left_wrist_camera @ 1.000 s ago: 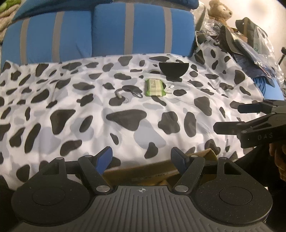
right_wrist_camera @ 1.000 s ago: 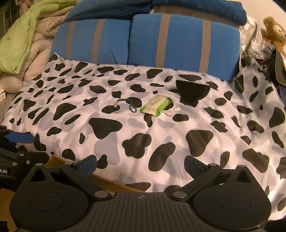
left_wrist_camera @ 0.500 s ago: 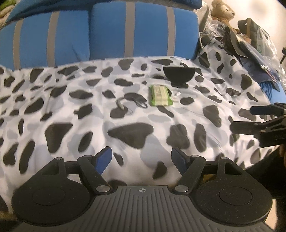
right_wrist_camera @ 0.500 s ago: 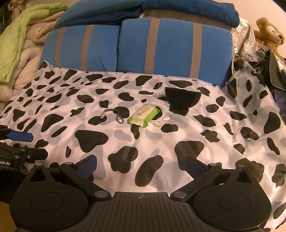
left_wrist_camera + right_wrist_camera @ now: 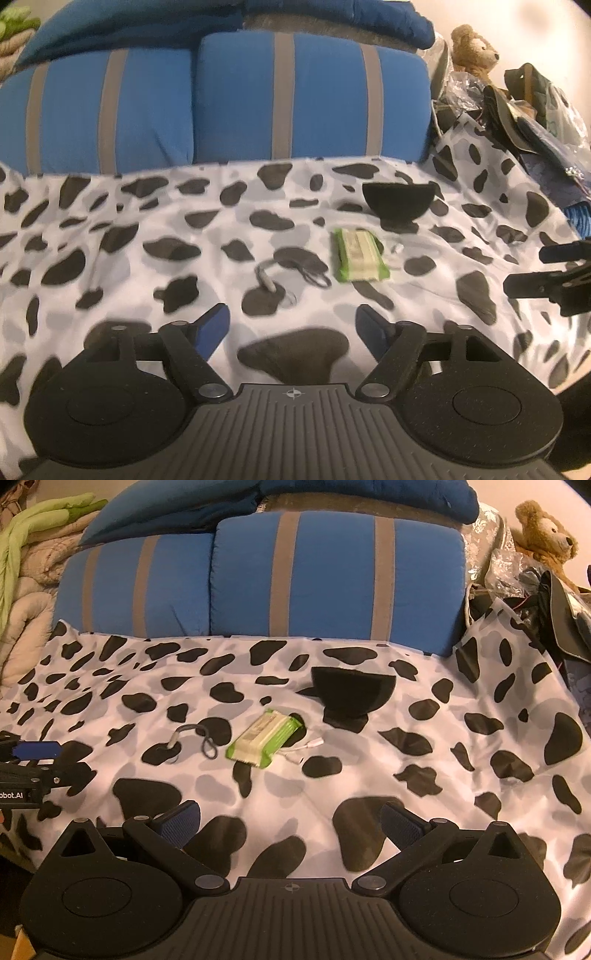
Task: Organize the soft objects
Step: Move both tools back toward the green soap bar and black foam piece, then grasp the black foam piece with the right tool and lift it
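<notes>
A cow-print blanket (image 5: pixel 147 229) (image 5: pixel 461 746) covers the bed. On it lie a green pack of wipes (image 5: pixel 358 254) (image 5: pixel 264 738), a grey cord loop (image 5: pixel 291 269) (image 5: pixel 195 738), a white cable (image 5: pixel 306 747) and a black bowl-shaped object (image 5: pixel 397 201) (image 5: pixel 352 692). Two blue pillows with grey stripes (image 5: pixel 221 107) (image 5: pixel 295 576) stand behind. A brown teddy bear (image 5: pixel 472 48) (image 5: pixel 546 539) sits at the far right. My left gripper (image 5: pixel 293 328) is open and empty above the blanket. My right gripper (image 5: pixel 291 823) is open and empty; it also shows in the left wrist view (image 5: pixel 554 269).
A pile of bags, plastic and dark items (image 5: pixel 535 110) (image 5: pixel 546 602) lies at the right beside the bed. Green and beige bedding (image 5: pixel 26 572) is heaped at the left. A dark blue cover (image 5: pixel 295 494) lies on top of the pillows.
Both grippers have moved forward over the blanket toward the wipes pack and cord. The cardboard seen below them a second ago is out of view. Both stay open.
</notes>
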